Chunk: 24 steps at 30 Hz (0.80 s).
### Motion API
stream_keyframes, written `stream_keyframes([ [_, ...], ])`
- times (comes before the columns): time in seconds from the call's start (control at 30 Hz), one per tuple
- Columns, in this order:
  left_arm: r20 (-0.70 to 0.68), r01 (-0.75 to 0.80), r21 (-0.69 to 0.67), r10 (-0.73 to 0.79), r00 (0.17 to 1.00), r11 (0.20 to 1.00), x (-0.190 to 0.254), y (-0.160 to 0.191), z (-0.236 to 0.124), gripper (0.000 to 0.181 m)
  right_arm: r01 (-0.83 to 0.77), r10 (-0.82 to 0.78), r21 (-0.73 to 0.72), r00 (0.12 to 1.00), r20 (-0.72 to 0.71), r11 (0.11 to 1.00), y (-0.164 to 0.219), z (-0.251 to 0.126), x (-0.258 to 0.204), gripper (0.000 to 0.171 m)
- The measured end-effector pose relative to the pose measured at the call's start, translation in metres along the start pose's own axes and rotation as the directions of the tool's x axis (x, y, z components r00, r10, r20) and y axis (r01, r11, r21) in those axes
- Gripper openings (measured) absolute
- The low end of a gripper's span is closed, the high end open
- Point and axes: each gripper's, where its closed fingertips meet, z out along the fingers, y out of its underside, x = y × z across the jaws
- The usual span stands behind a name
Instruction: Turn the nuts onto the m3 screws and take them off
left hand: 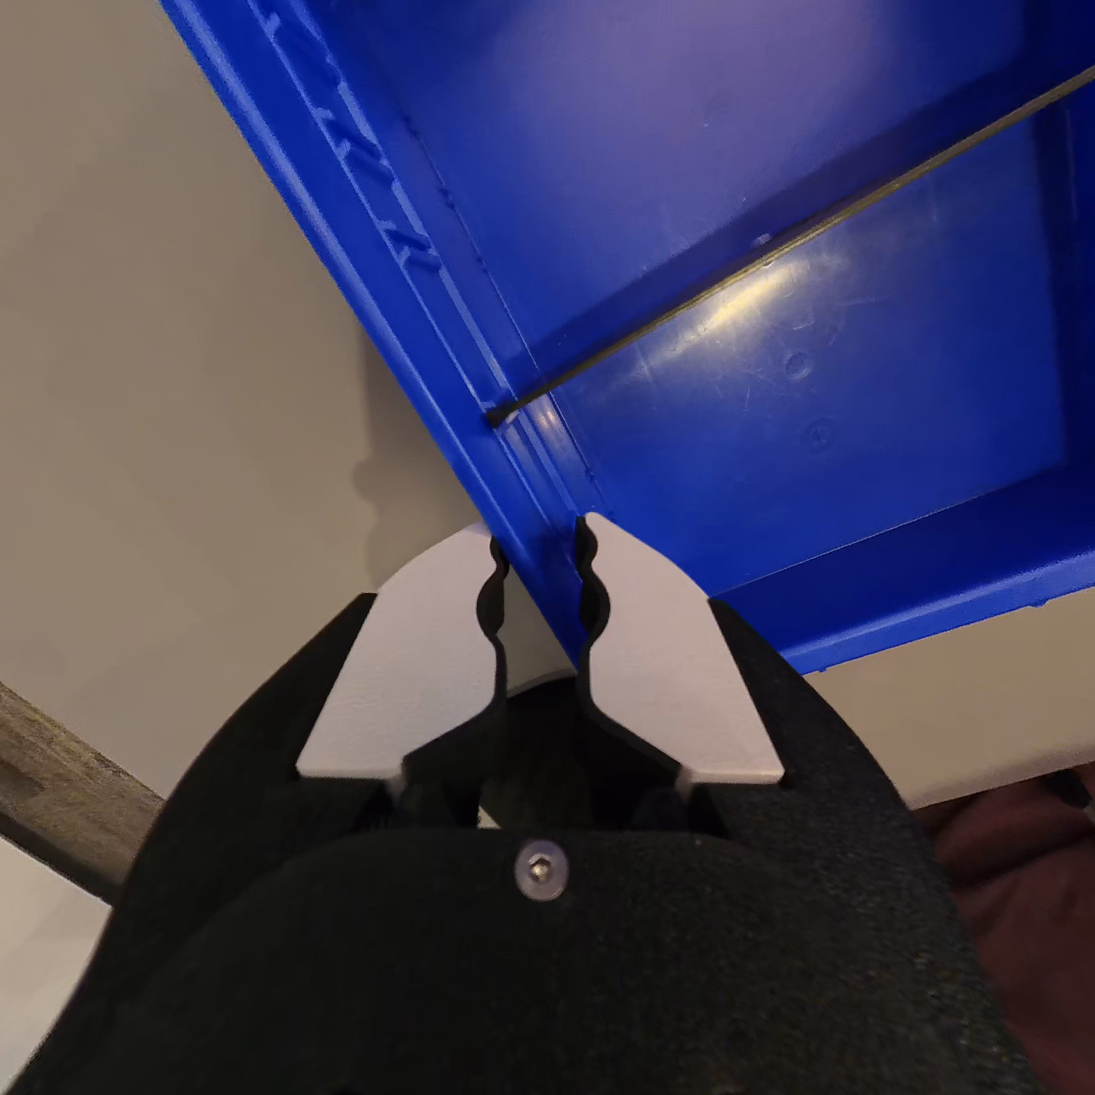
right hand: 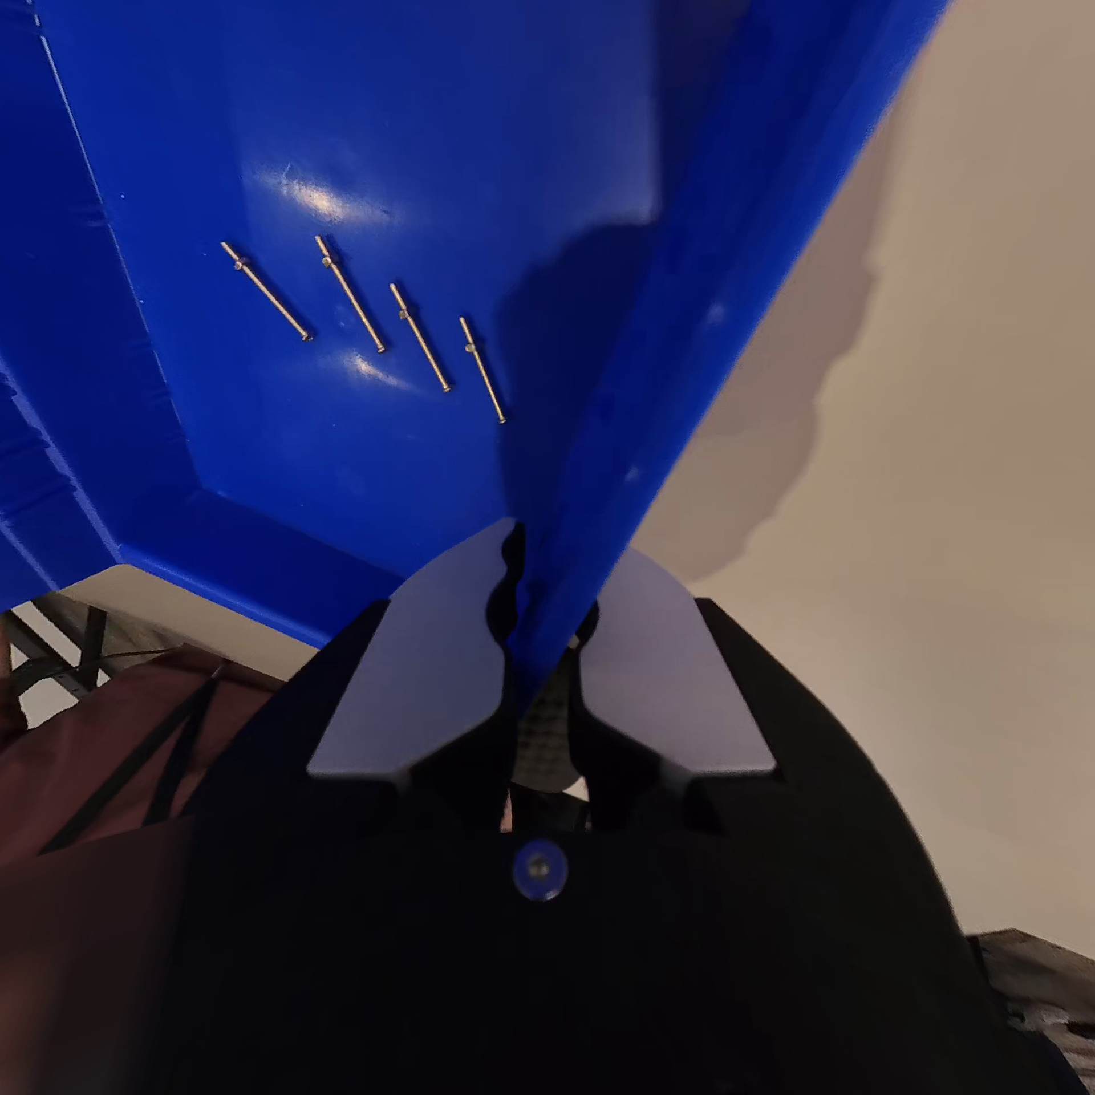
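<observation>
A blue plastic bin [left hand: 652, 178] stands on a beige table. My left gripper [left hand: 539, 533] is shut on the bin's wall at a near corner, one finger inside and one outside. A thin black divider [left hand: 770, 249] crosses the bin; the compartments seen here hold nothing. In the right wrist view, several long thin screws [right hand: 266, 290] lie side by side on the bin's floor [right hand: 355, 474], each with a small nut [right hand: 238, 265] near its far end. My right gripper [right hand: 569, 551] is shut on the bin's right wall.
The beige table top [left hand: 148, 296] runs left of the bin and also right of it [right hand: 889, 533]. Its edge and a wood-patterned floor [left hand: 47, 770] show at lower left. A person's hand [left hand: 1019, 889] and dark red clothing [right hand: 89, 829] are close behind the grippers. The grippers' ends are close to 50 cm from one another.
</observation>
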Motion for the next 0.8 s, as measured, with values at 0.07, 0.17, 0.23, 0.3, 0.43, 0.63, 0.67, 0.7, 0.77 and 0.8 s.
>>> stream_keyframes([
  [0.07,0.004,-0.012,0.013,0.012,1.000,1.000,0.003,-0.004,0.001,0.022,-0.015,0.014,0.016,1.000,0.018,1.000,-0.001,0.000,-0.001,0.015],
  [0.17,-0.008,-0.008,0.034,0.008,1.000,0.999,0.009,-0.009,0.001,0.022,-0.042,0.042,0.033,0.999,0.012,0.999,-0.002,0.000,-0.001,0.015],
  [0.23,-0.002,-0.011,0.015,0.011,1.000,1.000,0.013,-0.007,0.002,0.024,-0.061,0.062,0.041,0.998,-0.021,0.997,-0.003,0.001,0.000,0.013],
  [0.3,0.018,-0.049,0.003,0.049,0.999,0.999,0.018,-0.006,0.002,0.029,-0.068,0.071,0.057,0.996,-0.061,0.996,-0.005,0.002,0.001,0.012],
  [0.43,-0.048,-0.091,0.010,0.092,0.995,0.996,0.037,-0.006,-0.001,0.038,-0.082,0.095,0.116,0.990,-0.103,0.990,-0.017,0.005,0.001,0.011],
  [0.63,-0.199,-0.131,0.124,0.154,0.968,0.984,0.052,-0.013,-0.019,0.028,-0.077,0.106,0.165,0.979,-0.174,0.983,-0.031,0.005,0.003,0.009],
  [0.67,-0.219,-0.118,0.170,0.154,0.964,0.978,0.049,-0.015,-0.028,0.027,-0.075,0.105,0.169,0.979,-0.175,0.983,-0.032,0.006,0.003,0.009],
  [0.7,-0.242,-0.103,0.224,0.158,0.957,0.969,0.047,-0.017,-0.039,0.026,-0.073,0.103,0.171,0.979,-0.174,0.983,-0.033,0.006,0.003,0.009],
  [0.77,-0.266,-0.069,0.339,0.166,0.950,0.938,0.036,-0.018,-0.065,0.025,-0.083,0.112,0.170,0.980,-0.165,0.982,-0.034,0.008,0.003,0.009],
  [0.8,-0.267,-0.042,0.389,0.156,0.951,0.920,0.027,-0.017,-0.078,0.025,-0.086,0.112,0.161,0.981,-0.158,0.983,-0.034,0.011,0.003,0.007],
])
